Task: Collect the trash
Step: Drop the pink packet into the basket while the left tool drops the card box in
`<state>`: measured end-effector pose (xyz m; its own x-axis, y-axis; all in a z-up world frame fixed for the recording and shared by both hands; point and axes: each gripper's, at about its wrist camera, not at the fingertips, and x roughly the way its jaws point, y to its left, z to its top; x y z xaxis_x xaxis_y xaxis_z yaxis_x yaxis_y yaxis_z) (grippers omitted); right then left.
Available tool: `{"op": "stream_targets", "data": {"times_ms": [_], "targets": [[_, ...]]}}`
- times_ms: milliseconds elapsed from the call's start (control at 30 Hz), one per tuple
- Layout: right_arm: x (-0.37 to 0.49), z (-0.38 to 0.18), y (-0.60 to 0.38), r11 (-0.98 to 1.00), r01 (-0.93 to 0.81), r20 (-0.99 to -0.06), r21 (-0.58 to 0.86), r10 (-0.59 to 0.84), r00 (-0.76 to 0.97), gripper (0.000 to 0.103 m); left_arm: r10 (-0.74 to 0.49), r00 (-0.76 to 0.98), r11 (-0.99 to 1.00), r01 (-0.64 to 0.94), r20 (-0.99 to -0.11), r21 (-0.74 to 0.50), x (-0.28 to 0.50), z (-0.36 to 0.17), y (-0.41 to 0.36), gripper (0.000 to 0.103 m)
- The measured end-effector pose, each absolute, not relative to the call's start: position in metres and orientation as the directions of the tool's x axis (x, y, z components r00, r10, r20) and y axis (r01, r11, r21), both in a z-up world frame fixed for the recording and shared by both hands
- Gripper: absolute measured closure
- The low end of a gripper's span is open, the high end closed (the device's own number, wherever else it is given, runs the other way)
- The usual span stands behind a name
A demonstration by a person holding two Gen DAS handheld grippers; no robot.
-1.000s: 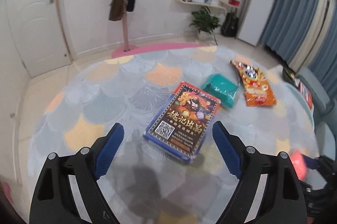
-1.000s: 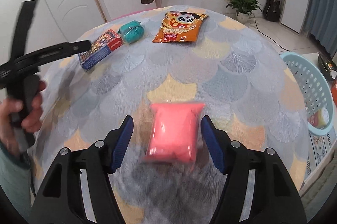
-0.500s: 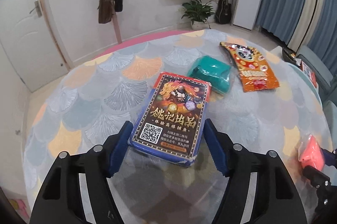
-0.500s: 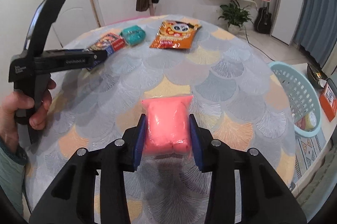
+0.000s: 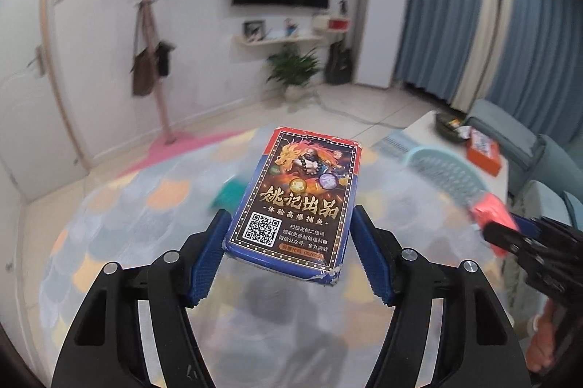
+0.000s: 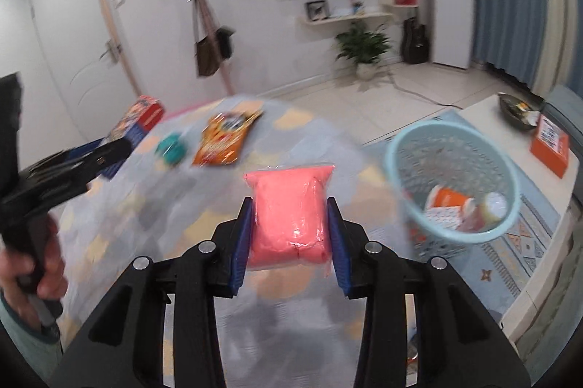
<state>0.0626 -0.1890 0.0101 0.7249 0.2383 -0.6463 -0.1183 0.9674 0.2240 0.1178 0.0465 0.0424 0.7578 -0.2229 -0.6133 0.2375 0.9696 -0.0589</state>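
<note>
A blue and red card box with a QR code hangs above the round table, my left gripper shut on its sides. My right gripper is shut on a pink plastic pouch, also lifted off the table. That pouch and the right gripper show at the right edge of the left wrist view. The box shows far left in the right wrist view. On the table lie a teal pouch and an orange snack bag. A light blue basket stands to the right, below the table edge.
The basket holds an orange cup and other trash. A low white table beyond it carries an orange box and a dark dish. A coat stand, a plant and a door line the far wall.
Both grippers closed on their items, the left on the card box and the right on the pink pouch, then lifted them off the table and swung toward the basket side.
</note>
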Motion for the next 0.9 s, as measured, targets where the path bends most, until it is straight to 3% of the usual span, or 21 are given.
{"op": "stream_targets", "data": {"times_ms": [233,500,900], "targets": [[0.075,0.025,-0.255,0.970,0.011,-0.614,0.245,0.146,0.776,0.068,-0.326,0.763,0.931,0.361,-0.558,-0.051,0.119,0.074,-0.031,0.038],[0.095,0.021,-0.322,0.958,0.136,-0.610,0.251,0.047,0.791,0.068,-0.402,0.725,0.883,0.469,-0.559,-0.027,0.130,0.081,-0.119,0.038],[0.141,-0.032,-0.405,0.900,0.301,-0.703,0.314,0.008,0.711,0.068,-0.487,0.627,0.834,0.541,-0.608,-0.110,0.173,0.064,-0.200,0.038]]}}
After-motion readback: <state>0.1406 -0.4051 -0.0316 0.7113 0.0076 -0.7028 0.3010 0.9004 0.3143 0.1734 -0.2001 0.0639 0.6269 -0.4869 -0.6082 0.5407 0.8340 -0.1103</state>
